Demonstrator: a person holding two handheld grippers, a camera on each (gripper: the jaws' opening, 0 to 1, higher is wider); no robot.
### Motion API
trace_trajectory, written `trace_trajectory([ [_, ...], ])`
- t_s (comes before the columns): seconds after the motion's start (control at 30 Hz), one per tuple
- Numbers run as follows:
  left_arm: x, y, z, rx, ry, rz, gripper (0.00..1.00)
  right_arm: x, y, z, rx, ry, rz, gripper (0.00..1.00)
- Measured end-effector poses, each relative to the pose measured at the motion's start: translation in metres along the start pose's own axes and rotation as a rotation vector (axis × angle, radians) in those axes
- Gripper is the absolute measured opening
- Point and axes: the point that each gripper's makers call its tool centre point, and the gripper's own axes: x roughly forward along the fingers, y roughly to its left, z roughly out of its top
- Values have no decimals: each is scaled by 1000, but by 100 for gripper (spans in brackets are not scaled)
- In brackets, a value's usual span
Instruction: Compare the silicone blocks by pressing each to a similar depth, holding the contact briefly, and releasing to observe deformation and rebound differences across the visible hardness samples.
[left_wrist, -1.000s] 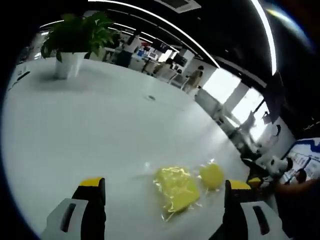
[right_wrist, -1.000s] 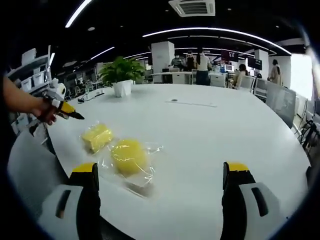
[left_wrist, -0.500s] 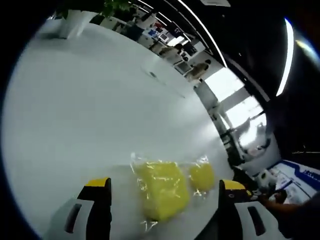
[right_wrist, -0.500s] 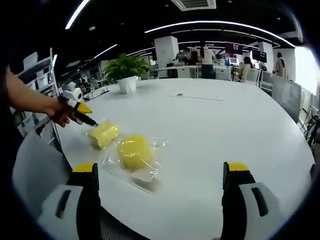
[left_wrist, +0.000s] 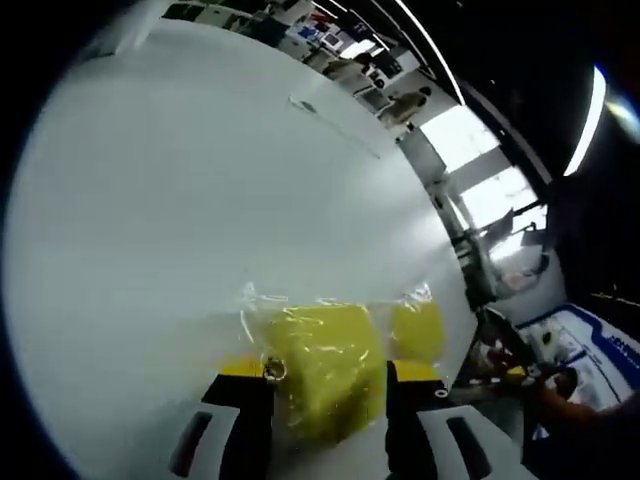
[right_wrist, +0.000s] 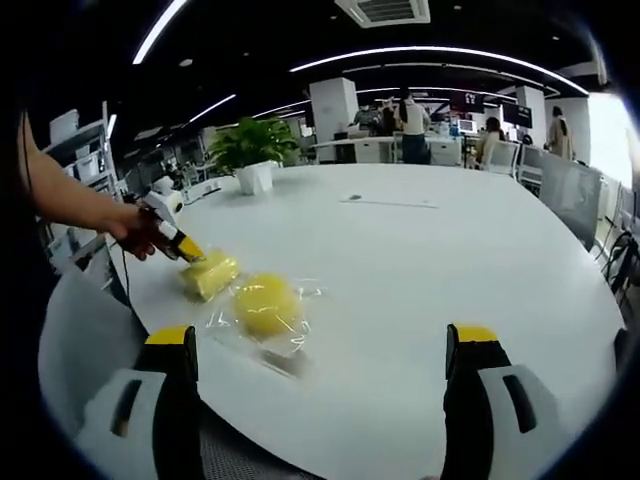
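Partly hidden by your left gripper (left_wrist: 325, 385): bagged square block (left_wrist: 325, 365) on table (left_wrist: 150, 200), jaws narrowed since earlier, seemingly pinching it; round block (right_wrist: 265, 303) beside; right gripper (right_wrist: 325, 345) spread wide.

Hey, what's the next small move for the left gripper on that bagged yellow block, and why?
Probably hold the squeeze briefly, then release. The left gripper has its jaws closed in on either side of the rectangular yellow silicone block in clear plastic wrap, while the round yellow silicone block lies untouched on the white table and the right gripper is open.
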Motion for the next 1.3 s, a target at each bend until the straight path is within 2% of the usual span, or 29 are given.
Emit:
trace_trajectory([
  [0.03, -3, 4, -4, 8, 15, 16, 28, 1, -2, 1, -16, -10, -20, 97],
  [0.07, -1, -5, 3, -16, -29, -32, 28, 2, -3, 3, -17, -20, -29, 97],
  [0.17, -4, -3, 5, -36, -54, -21, 28, 5, 1, 6, -16, -46, -28, 97],
  [0.2, -2, -5, 7, -10, -67, -27, 30, 7, 3, 7, -35, -47, -31, 97],
  [0.27, -1, -1, 5, -35, -50, -10, 32, 10, 7, 7, -11, -37, -17, 97],
  [0.3, -1, -5, 3, -70, -34, -40, 30, 10, 10, 8, 3, -33, -11, 97],
  [0.37, 0, -2, 5, -75, -32, -26, 27, 8, 18, 8, 7, -41, 2, 97],
  [0.43, 1, -1, 5, -62, -28, -27, 23, 8, 23, 0, 0, -34, 2, 97],
  [0.5, 0, 0, 5, -49, -29, -21, 18, 8, 23, -8, 11, -21, 0, 97],
  [0.6, -4, -1, 0, -65, -50, -20, 11, 8, 14, -4, 49, -42, -21, 97],
  [0.73, -5, -2, 0, -77, -49, -19, 4, 13, 17, -5, 16, -33, -17, 97],
  [0.8, -5, 0, -1, -63, -46, -15, 3, 12, 15, -10, -19, -12, -34, 97],
  [0.9, -8, 3, -2, -55, -48, -20, 1, 11, 10, -9, -14, -15, -56, 97],
  [1.07, -11, -5, -5, 12, -39, -33, 0, 14, 16, -13, -55, 13, -32, 97],
  [1.3, -18, -5, -1, 49, -55, -39, 0, 14, 15, -14, -42, 8, -28, 96],
])
